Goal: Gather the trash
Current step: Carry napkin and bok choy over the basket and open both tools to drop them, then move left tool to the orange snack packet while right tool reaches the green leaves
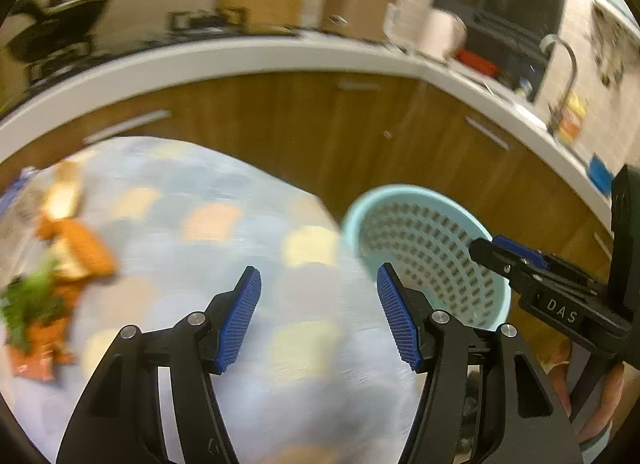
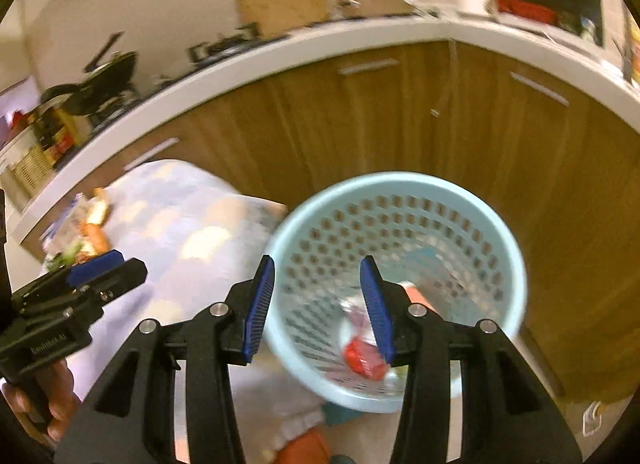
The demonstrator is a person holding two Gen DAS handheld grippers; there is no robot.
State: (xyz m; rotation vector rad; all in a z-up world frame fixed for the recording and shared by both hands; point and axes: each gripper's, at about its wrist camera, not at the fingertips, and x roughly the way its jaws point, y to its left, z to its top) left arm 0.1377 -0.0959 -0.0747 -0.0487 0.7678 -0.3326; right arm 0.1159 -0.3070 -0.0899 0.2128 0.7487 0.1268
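My left gripper [image 1: 318,276] stands open and empty above the table's pastel checked cloth [image 1: 224,224]. A blurred pile of trash [image 1: 68,260], orange wrappers with something green, lies at the cloth's left edge. A light blue perforated basket [image 1: 424,240] stands off the table's right corner, and my right gripper [image 1: 492,250] reaches over its rim. In the right wrist view my right gripper [image 2: 318,264] hangs open, with nothing between its pads, over the basket [image 2: 400,182]. A red scrap [image 2: 362,358] and pale wrappers lie inside. My left gripper [image 2: 120,264] shows at the left, near the trash pile [image 2: 90,236].
Wooden cabinets [image 1: 320,124] under a white counter [image 1: 240,58] run behind the table and basket. A pan, cutting board, pot and tap stand on the counter. A hand [image 2: 56,396] holds the left gripper. Something orange [image 2: 308,448] lies on the floor by the basket.
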